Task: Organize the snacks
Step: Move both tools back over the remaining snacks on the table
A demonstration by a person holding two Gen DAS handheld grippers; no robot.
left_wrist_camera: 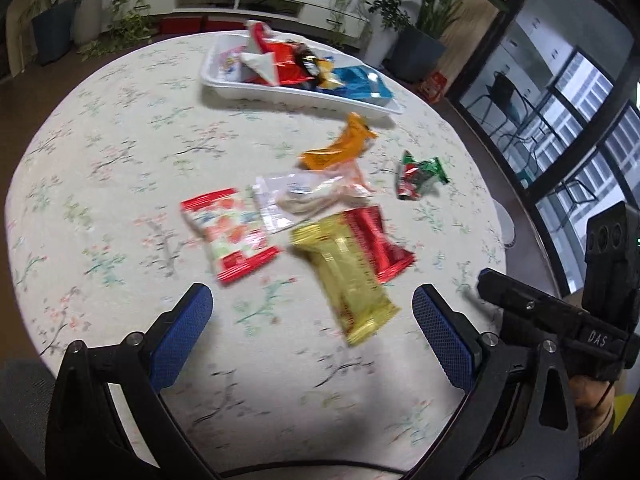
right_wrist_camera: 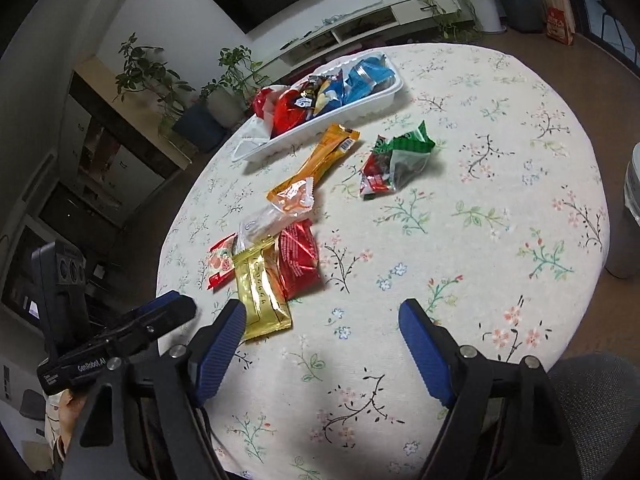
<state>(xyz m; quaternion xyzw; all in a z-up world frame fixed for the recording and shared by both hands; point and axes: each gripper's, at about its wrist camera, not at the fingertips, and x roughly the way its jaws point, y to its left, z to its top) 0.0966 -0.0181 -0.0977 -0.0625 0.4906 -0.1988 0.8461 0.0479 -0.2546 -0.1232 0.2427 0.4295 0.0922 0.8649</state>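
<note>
Round table w/ floral tablecloth [right_wrist_camera: 460, 208], living rm behind: TV unit, potted plants, big windows. White tray [left_wrist_camera: 288, 94] is set at far side of table, already partly filled w/ snacks: red, blue, yellow-ish packs seen inside, exact count can't be told.

Left on cloth, approx 6 pcs: gold bar pack [left_wrist_camera: 344, 276] nearest, overlapped w/ red foil pack [left_wrist_camera: 380, 240]; red/white candy bag [left_wrist_camera: 230, 234] just beside; clear wrapper pack [left_wrist_camera: 304, 196] touching those; orange stick pack [right_wrist_camera: 320, 156] between pile and tray; green/red pouch [right_wrist_camera: 396, 164] apart, to the right.

Left gripper [left_wrist_camera: 312, 312] is held spread wide, nothing between pads, hovering over near edge just short of gold bar pack. Right gripper [right_wrist_camera: 322, 332] likewise spread, empty, gold pack just beside its left pad.

Progress est: maybe half done. Tray loaded in part, loose pile untouched at this moment. Left view is motion-blurred, so fine labels can't be read.
</note>
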